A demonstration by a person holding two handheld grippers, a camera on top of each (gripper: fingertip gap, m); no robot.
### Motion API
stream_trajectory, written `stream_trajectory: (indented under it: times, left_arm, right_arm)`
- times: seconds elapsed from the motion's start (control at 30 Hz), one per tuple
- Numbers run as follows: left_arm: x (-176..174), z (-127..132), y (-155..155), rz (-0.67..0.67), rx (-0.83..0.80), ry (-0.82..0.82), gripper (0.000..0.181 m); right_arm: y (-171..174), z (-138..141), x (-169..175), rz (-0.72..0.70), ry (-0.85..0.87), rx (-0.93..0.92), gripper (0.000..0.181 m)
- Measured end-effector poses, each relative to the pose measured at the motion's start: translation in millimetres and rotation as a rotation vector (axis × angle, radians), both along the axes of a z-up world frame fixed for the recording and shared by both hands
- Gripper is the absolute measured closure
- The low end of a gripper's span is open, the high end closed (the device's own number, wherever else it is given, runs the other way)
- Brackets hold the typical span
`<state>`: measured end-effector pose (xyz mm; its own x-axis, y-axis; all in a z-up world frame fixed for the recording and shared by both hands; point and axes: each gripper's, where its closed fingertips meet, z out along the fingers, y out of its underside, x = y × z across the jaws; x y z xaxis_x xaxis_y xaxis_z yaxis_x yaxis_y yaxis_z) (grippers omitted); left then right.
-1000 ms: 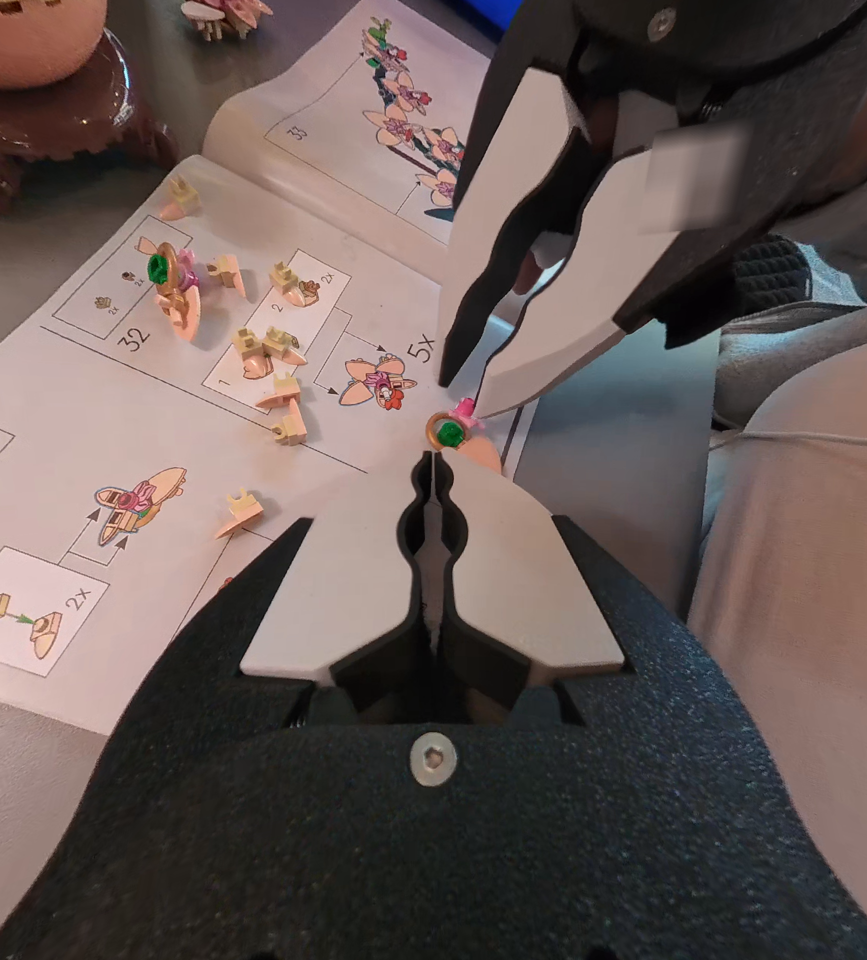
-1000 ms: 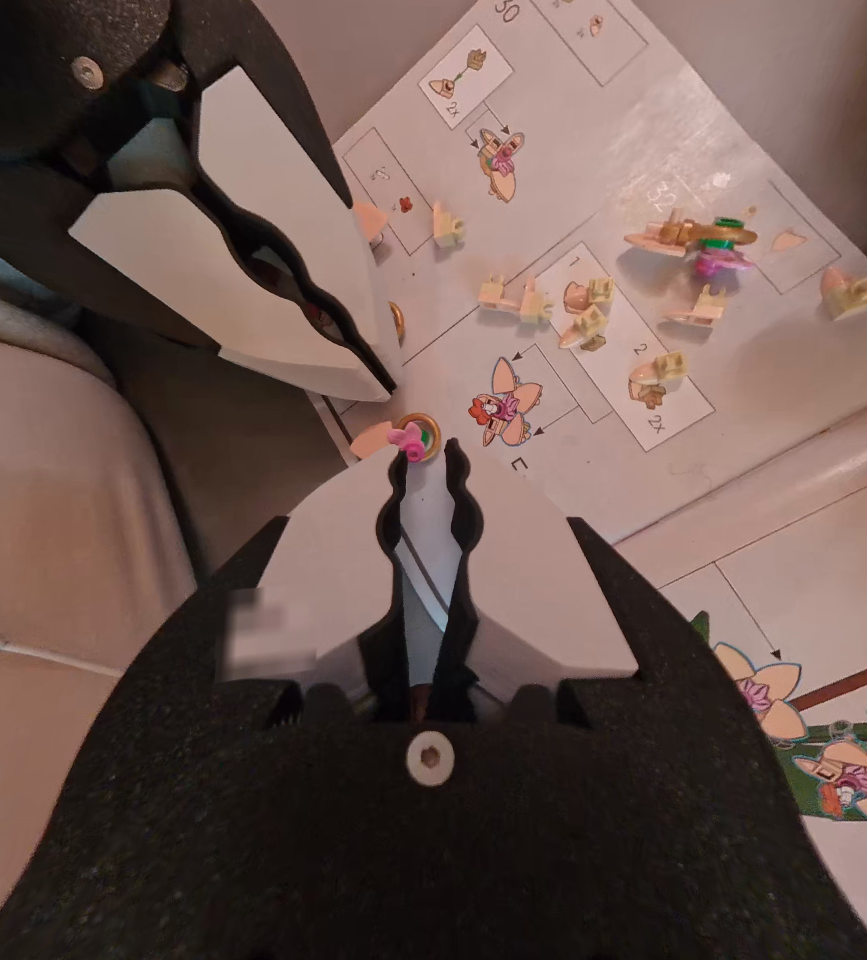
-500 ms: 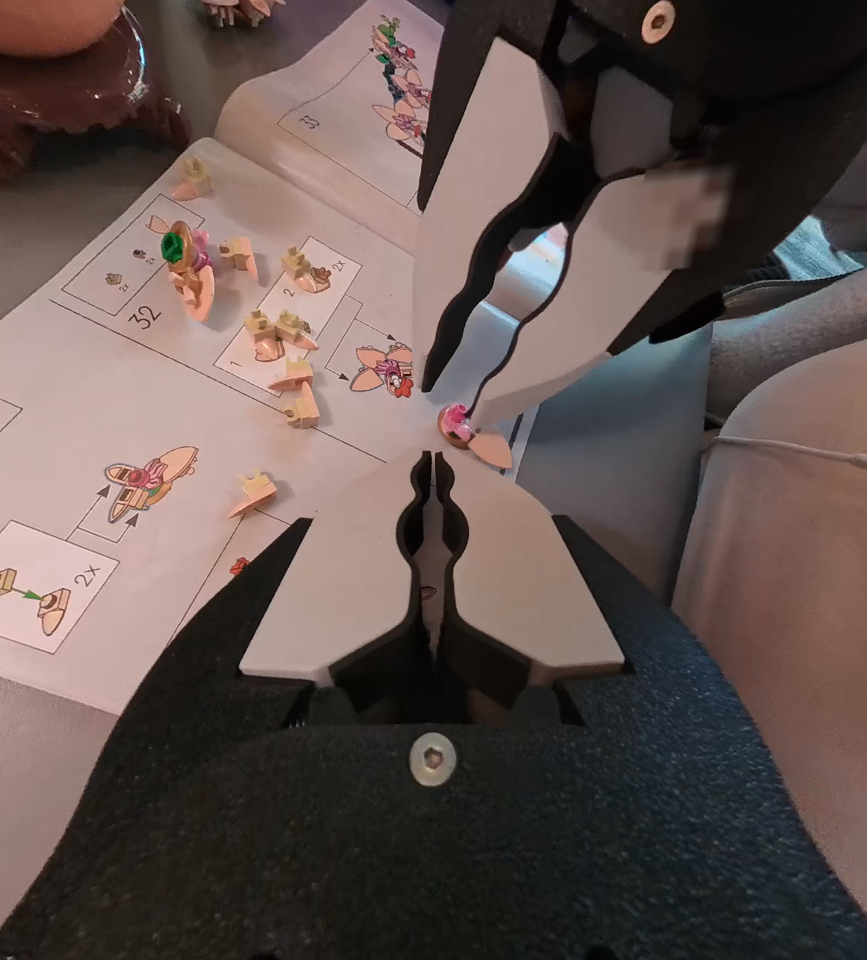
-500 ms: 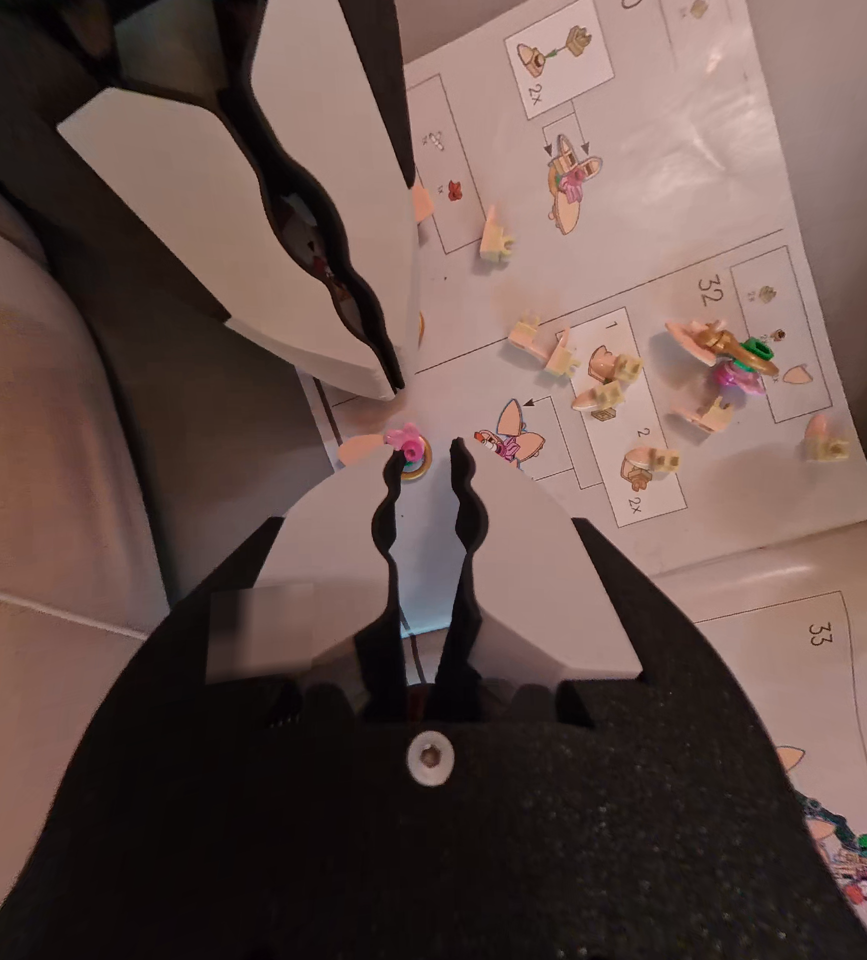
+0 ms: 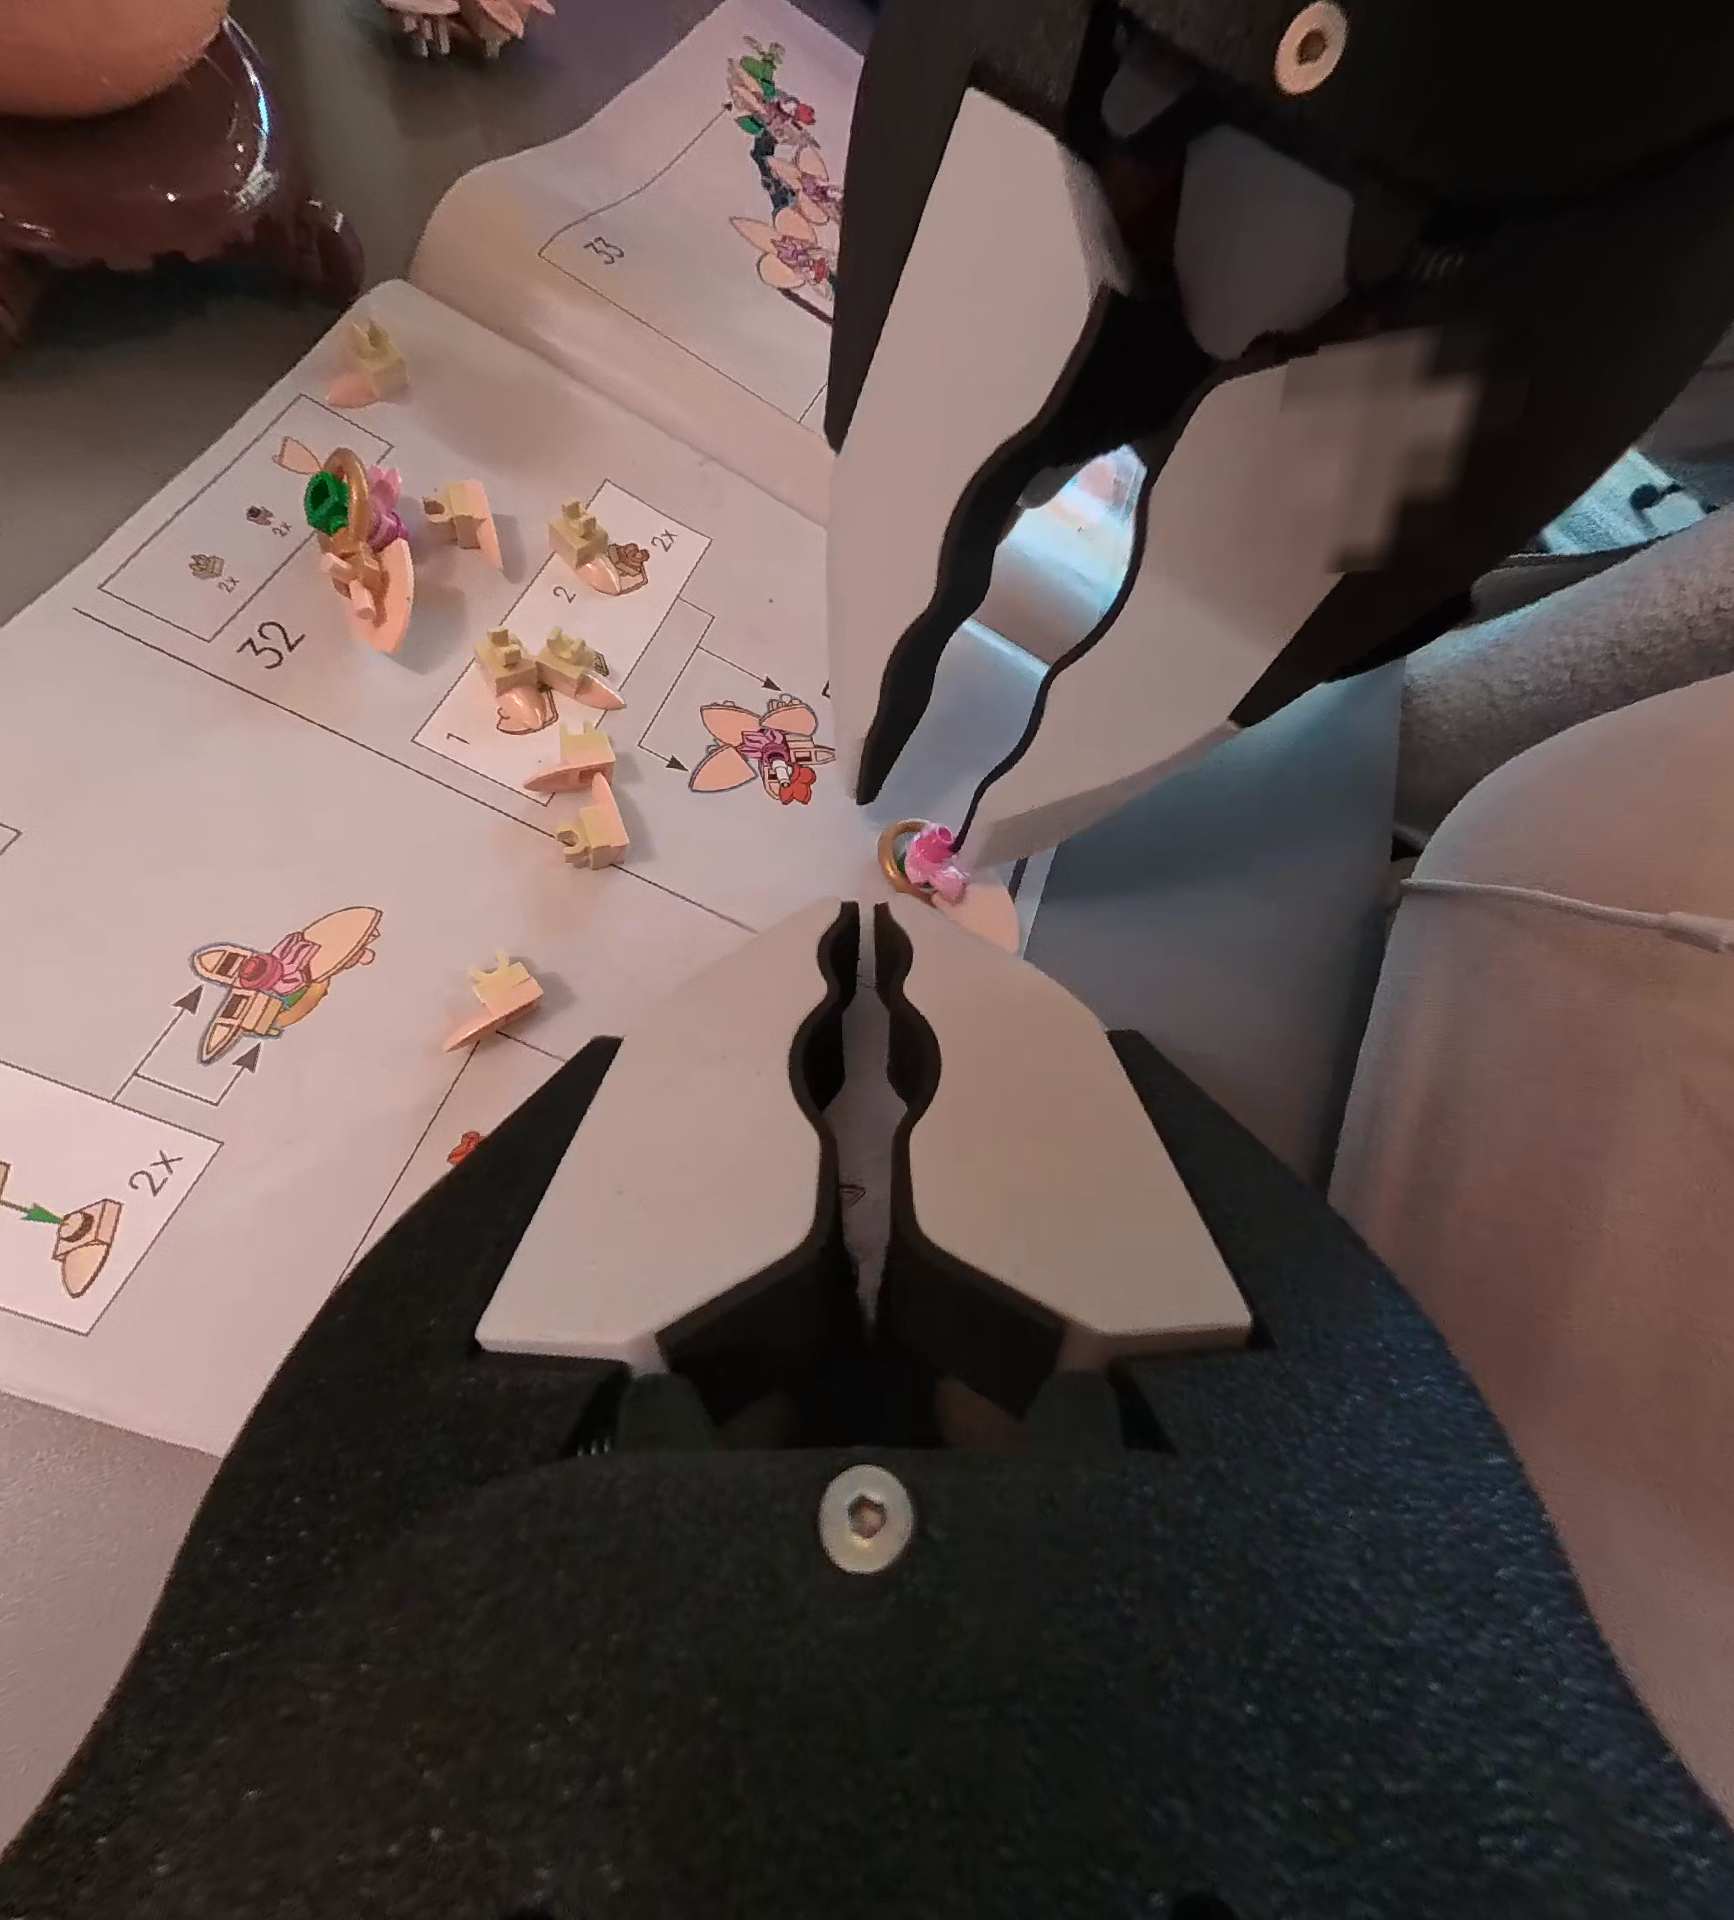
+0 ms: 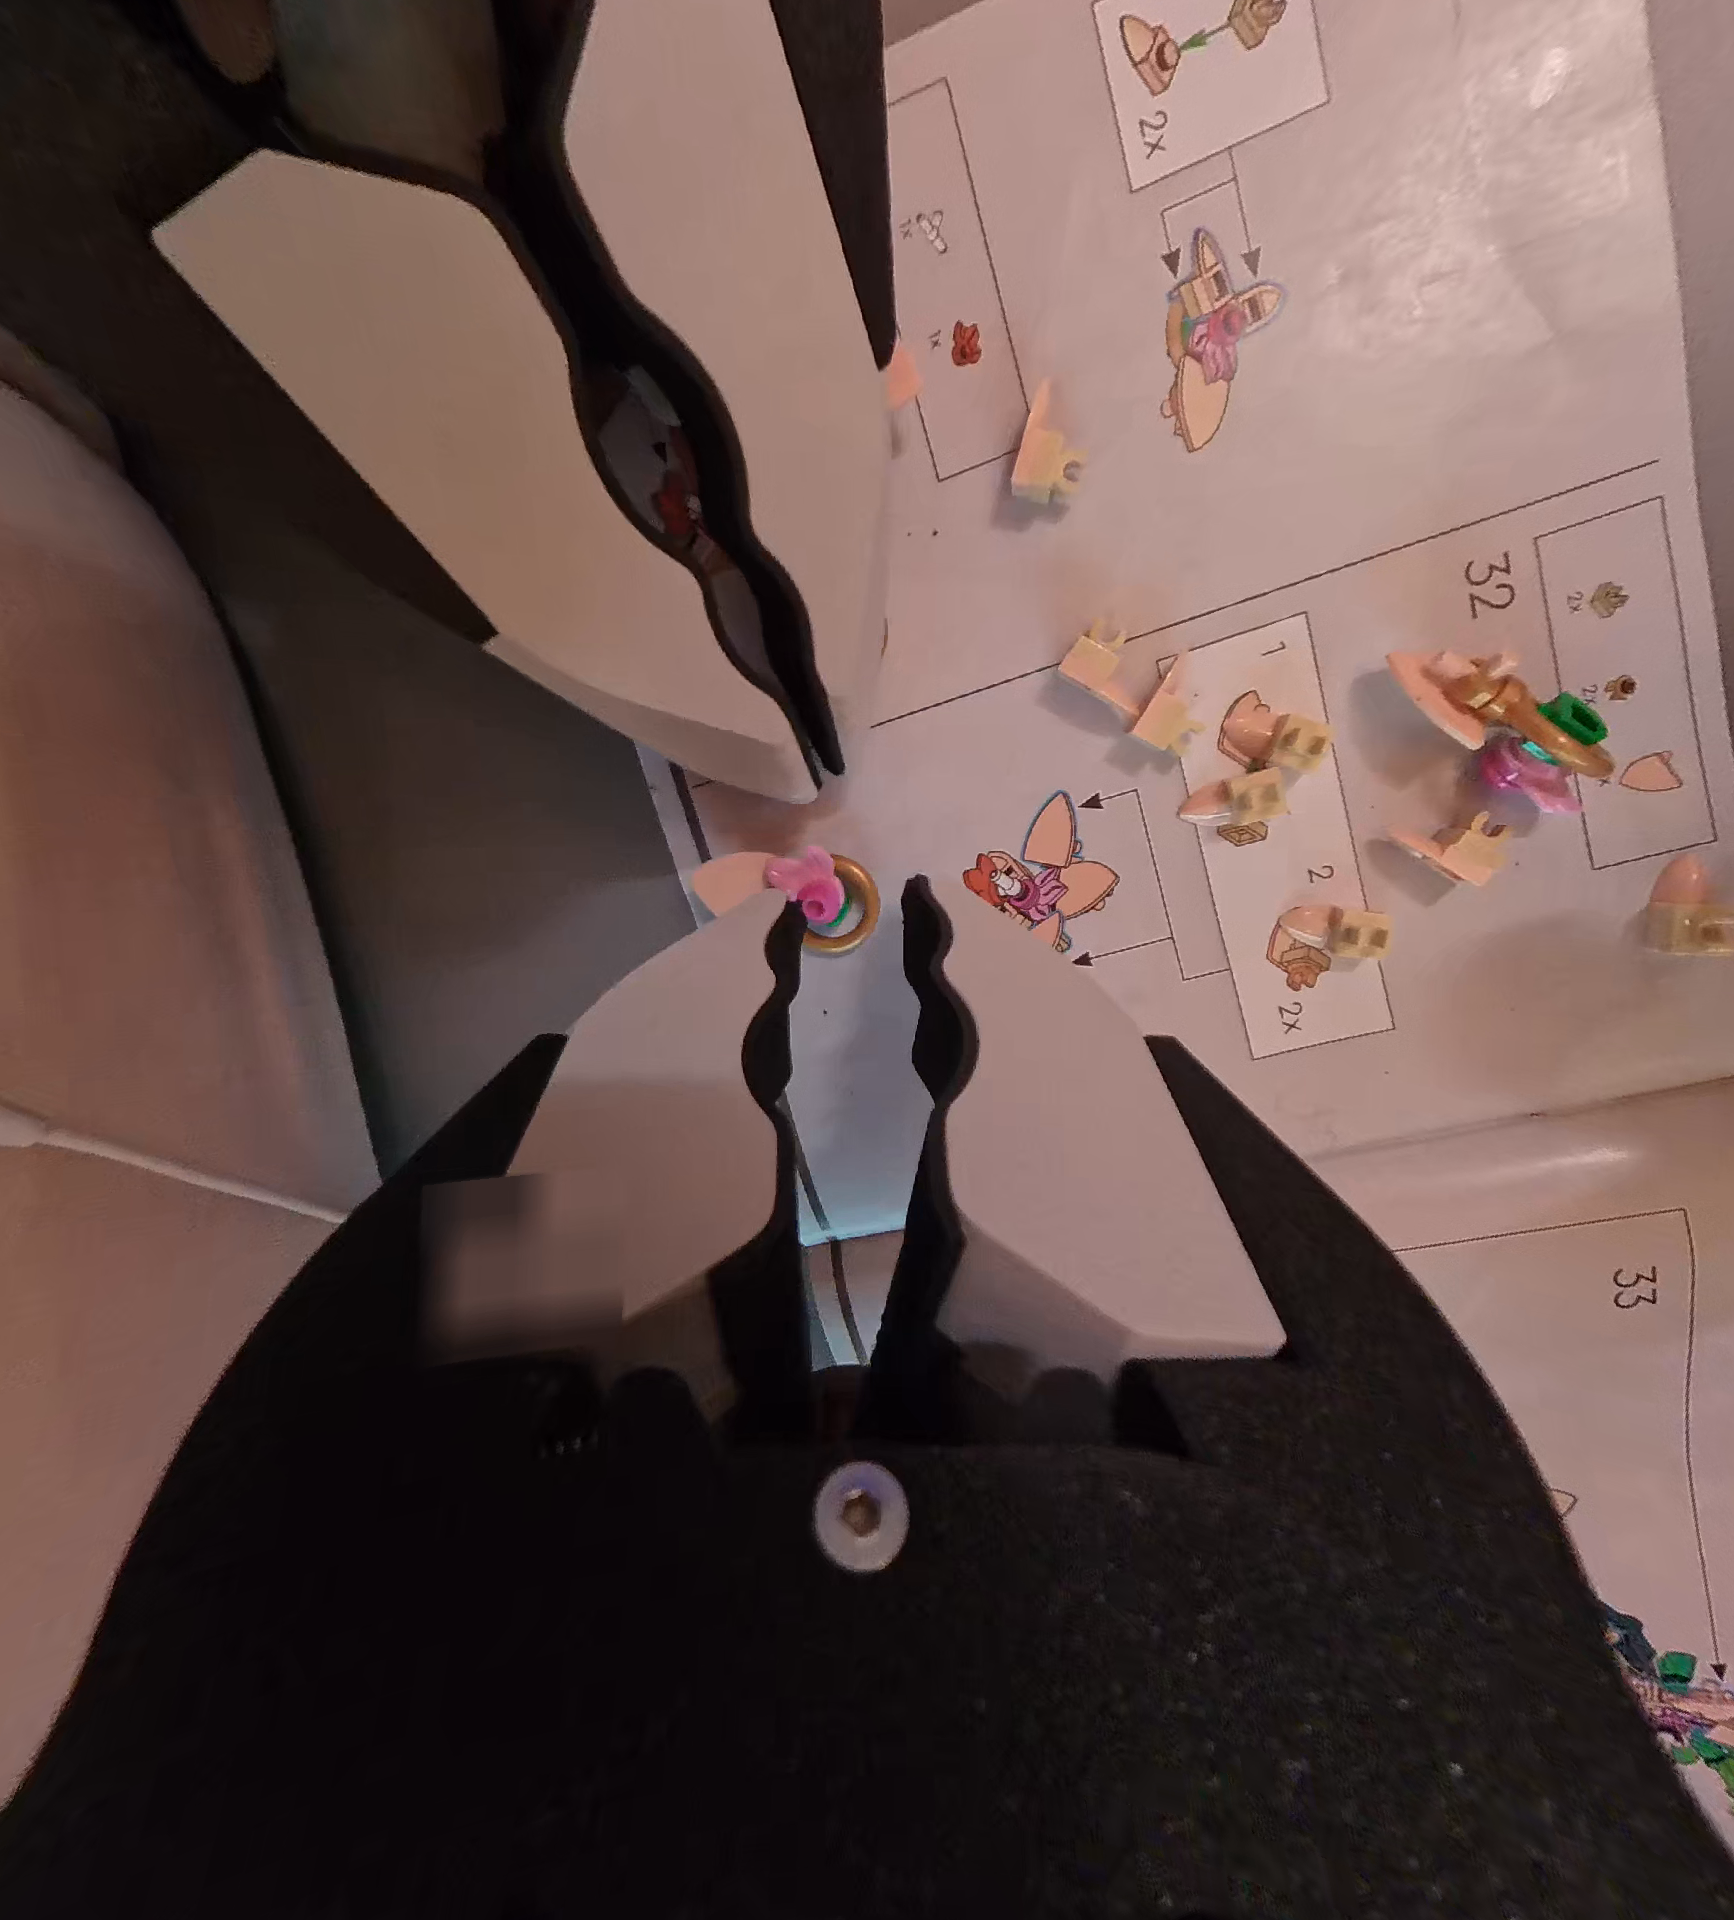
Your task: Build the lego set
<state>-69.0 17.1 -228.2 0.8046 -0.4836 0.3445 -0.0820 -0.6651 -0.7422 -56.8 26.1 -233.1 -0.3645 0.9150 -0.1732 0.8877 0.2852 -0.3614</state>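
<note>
The left tongs (image 5: 863, 909) are sitting clenched and empty. The right tongs (image 6: 847, 899) are sitting released, one tip touching the flower piece (image 6: 827, 891) lying at the booklet's (image 5: 167, 831) edge, beside the counter (image 5: 1, 1558) edge.

The right gripper (image 5: 920, 816) covers the instruction booklet (image 5: 167, 831) toward one o'clock in the left wrist view. A brown stand (image 5: 94, 218) at eleven o'clock is cut by the frame edge. Whether the small flower assembly (image 6: 821, 894) touches the right gripper's fingertip (it sits just beside it) cannot be told.
</note>
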Motion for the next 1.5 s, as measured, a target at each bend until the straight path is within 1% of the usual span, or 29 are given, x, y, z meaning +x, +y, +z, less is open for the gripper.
stream_trajectory:
  times: [0.2,0.4,0.7,0.97,1.07,1.17,1.27,1.43,1.5]
  left_arm:
    - [7,8,4,-0.005,0.023,-0.014,0.177]
    - [15,-2,4,-0.030,-0.009,0.039,0.175]
    - [14,-2,5,-0.027,-0.015,0.031,0.176]
    - [14,-3,5,-0.030,-0.026,0.034,0.176]
    - [12,-7,4,-0.029,-0.039,0.057,0.176]
    - [13,-9,4,-0.034,-0.046,0.069,0.176]
    - [11,-3,5,-0.022,-0.027,0.067,0.176]
    - [10,-3,4,-0.028,-0.021,0.074,0.176]
    - [12,-2,2,-0.037,-0.019,0.073,0.176]
  right_arm:
    - [1,0,1,-0.006,-0.005,0.003,0.162]
    - [0,-1,3,0.002,-0.016,0.003,0.162]
    - [4,2,5,-0.015,0.000,-0.015,0.162]
    - [5,1,4,-0.085,0.034,-0.118,0.167]
    - [3,5,0,-0.105,0.073,-0.172,0.175]
    - [-3,7,2,-0.089,0.081,-0.223,0.177]
    - [-2,5,6,-0.084,0.072,-0.204,0.176]
    - [-2,4,10,-0.066,0.077,-0.189,0.175]
    - [-3,7,10,-0.031,0.091,-0.176,0.176]
